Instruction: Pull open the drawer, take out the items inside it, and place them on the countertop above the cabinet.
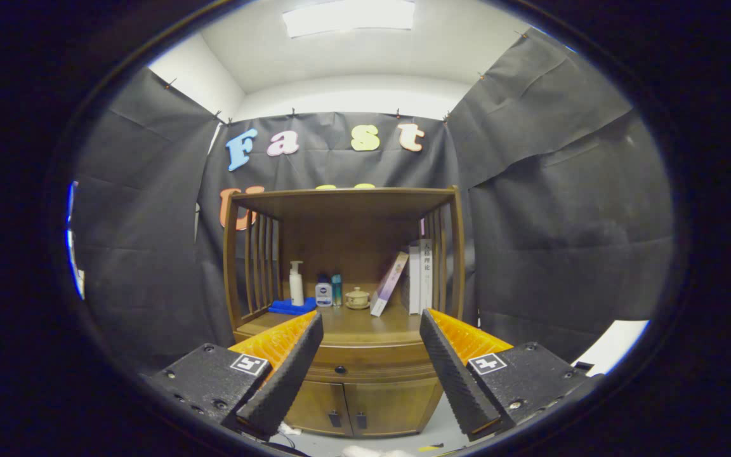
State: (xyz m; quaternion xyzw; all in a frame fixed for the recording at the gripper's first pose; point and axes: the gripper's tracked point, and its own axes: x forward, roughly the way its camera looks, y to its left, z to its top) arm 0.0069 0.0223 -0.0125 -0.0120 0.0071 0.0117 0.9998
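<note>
While drawer (365, 363) sits shut, straight ahead between and beyond wide-open, empty tongs (370, 330), knob (341, 369) a bit left; counter (353, 320) just above.

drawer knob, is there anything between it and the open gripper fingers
Nothing: in the gripper view the gripper is open and apart from the cabinet, and the knob on the closed drawer shows in the gap between the fingers with only bare space before it.

A white pump bottle (296, 283) stood on a blue cloth (291, 308) at the left. Right of it were two small bottles (329, 292), a lidded cup (357, 298), a leaning book (389, 284) and upright books (419, 276).
</note>
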